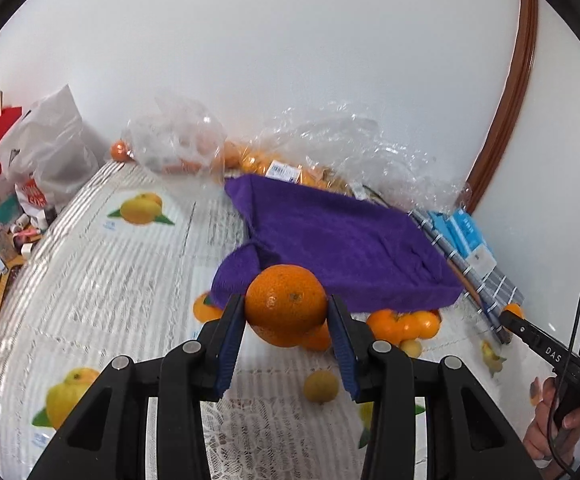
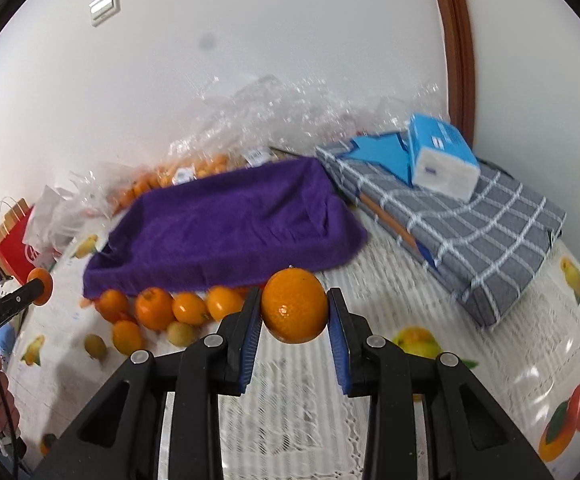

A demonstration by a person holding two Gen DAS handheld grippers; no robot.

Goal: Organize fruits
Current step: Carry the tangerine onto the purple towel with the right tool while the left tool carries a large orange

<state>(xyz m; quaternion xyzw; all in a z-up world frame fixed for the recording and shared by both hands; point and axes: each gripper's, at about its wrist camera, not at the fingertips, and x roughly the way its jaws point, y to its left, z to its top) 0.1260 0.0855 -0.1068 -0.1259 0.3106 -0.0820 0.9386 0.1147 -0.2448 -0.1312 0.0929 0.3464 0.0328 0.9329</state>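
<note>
Two oranges in hand: left gripper (image 1: 285, 312) clamped on orange (image 1: 285, 305), right gripper (image 2: 294, 312) clamped on another orange (image 2: 294, 306), both held above table. Step: carrying to purple cloth tray (image 2: 229, 220), likely. Next: reach over tray rim, release gently. Loose oranges (image 2: 169, 308) just beside tray. Fruit-print tablecloth (image 1: 109, 272), white wall (image 1: 290, 40) behind.

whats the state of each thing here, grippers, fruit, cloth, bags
left hand-held gripper: shut on a round orange
right hand-held gripper: shut on a second round orange
purple towel-lined tray: empty
loose oranges: lying beside the tray's near edge
clear plastic bags: crumpled, holding oranges
</note>
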